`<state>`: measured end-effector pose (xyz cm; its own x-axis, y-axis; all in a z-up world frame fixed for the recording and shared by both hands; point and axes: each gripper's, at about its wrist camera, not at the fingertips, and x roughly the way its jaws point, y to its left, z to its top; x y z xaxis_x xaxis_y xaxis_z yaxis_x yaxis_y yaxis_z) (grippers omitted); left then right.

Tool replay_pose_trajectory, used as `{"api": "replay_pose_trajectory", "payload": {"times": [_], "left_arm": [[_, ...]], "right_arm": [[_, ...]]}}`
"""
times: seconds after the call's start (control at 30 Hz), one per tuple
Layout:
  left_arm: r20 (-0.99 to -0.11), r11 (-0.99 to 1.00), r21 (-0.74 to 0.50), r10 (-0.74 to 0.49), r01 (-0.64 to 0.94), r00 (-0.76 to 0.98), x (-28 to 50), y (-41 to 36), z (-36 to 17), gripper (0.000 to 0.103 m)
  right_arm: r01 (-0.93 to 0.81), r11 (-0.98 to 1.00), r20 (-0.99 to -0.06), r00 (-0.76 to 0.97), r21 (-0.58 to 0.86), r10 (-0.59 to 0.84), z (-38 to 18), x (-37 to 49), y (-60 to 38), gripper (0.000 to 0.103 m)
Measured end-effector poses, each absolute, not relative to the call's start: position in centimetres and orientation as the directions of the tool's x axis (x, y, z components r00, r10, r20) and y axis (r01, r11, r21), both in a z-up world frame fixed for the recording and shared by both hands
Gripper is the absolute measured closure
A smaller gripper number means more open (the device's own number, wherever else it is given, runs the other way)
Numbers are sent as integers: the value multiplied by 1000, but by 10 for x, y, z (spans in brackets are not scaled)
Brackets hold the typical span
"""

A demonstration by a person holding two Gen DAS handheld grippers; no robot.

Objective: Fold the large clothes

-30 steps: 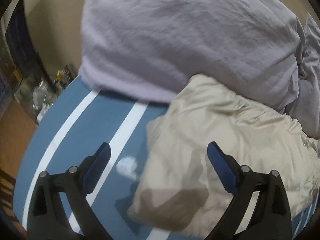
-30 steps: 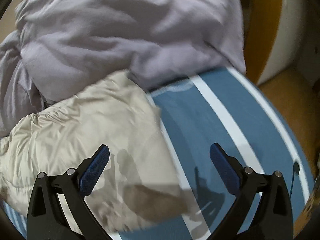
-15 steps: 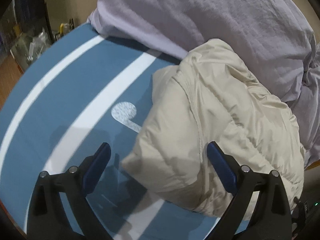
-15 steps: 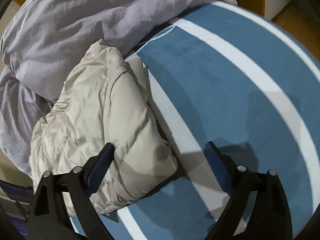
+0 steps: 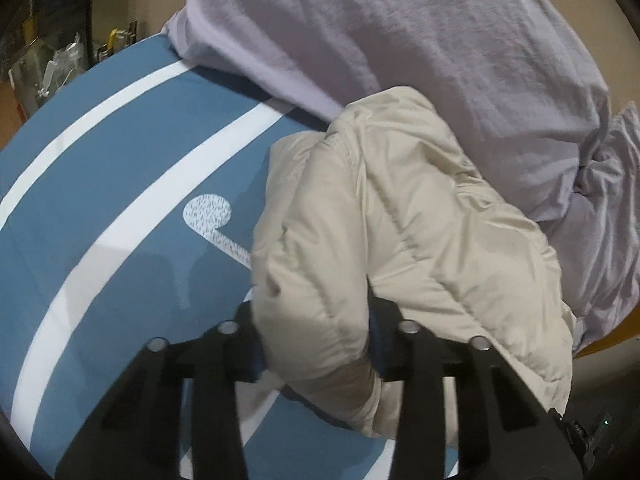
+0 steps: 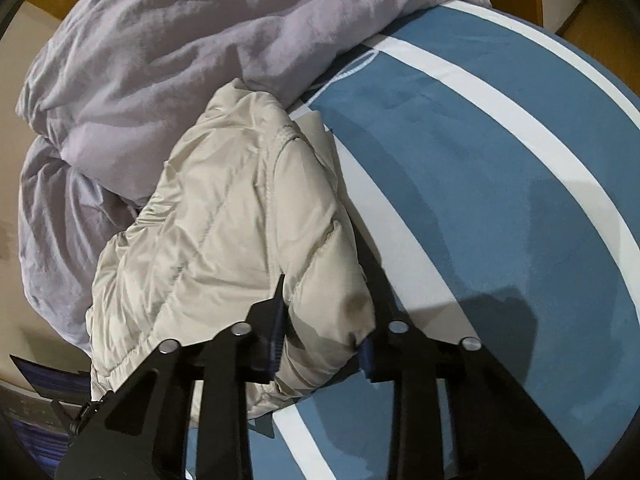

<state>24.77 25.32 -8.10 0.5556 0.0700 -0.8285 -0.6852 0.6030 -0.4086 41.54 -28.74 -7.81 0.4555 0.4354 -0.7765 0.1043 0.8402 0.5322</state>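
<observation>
Beige jacket (image 5: 400,216) corners are pinched, apparently firmly, by just-closed left tool (image 5: 316,344) and right tool (image 6: 324,340).

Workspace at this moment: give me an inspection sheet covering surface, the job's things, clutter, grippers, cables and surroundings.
Surface: blue cover with white stripes, a white note-shaped mark on it.
Job's things: beige puffer jacket, bunched, its near corners gripped.
Clutter: lilac duvet heaped behind the jacket, touching it.
Grippers: left gripper and right gripper each have jaws that have just been closing, now pinching jacket padding.
Cables: nothing seen.
Surroundings: cluttered items on the floor at the left wrist view's edge; wooden floor beyond the surface.
</observation>
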Motion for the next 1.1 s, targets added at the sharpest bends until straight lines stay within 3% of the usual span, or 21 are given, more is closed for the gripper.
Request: {"api": "replay_pose_trajectory", "payload": {"times": [0.13,0.63,0.8,0.93,1.0,1.1], "left_arm": [[-816,630,-403,80,-664,572,237,252,-66,73],[-810,630,-412,79,-658,582,115,282,-55,73],[-819,640,-394,81,-660,568,94,287,-57,71],[-831,636,-366,105,-679,546,93,285,-59,61],[-835,631,-359,112,-687,539,93,285,-60,58],[-843,614,-352,120,-707,524,92,287,-62,45]], "right_arm": [[77,844,-768,466,531,441,-69,403,-285,78],[-19,841,-761,416,541,498,-69,299,-263,78],[-58,873,-782,418,485,463,-68,282,-251,77],[-67,920,-814,443,387,375,-58,281,-242,65],[-79,944,-824,468,321,320,-52,280,-239,51],[-93,970,-806,542,225,239,-35,279,-238,44]]}}
